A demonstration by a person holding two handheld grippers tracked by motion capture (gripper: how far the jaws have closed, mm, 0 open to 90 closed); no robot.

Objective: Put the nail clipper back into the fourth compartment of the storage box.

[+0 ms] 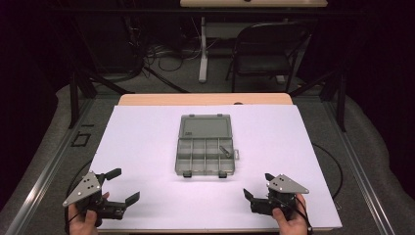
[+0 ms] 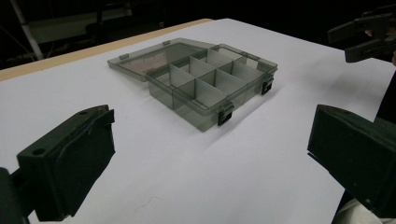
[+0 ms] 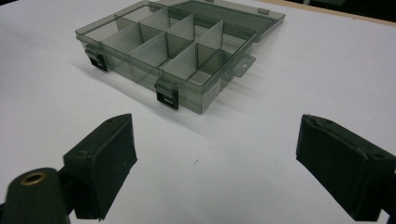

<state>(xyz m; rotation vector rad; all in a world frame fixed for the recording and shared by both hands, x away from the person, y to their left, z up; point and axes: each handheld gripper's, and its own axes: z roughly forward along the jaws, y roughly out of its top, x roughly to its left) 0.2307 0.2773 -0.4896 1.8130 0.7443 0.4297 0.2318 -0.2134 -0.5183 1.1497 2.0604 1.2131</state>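
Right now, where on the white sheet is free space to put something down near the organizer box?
The white sheet is bare left and right of the open compartment box, and in the strip between its latches and the left gripper and right gripper. The only crowded spot is the box itself.

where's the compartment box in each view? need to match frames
High view: compartment box at table centre, lid open toward the far edge.
Left gripper view: upper middle, lid at left.
Right gripper view: upper left of centre, lid at upper right.
Shared landmark: the two black latches on its front wall.
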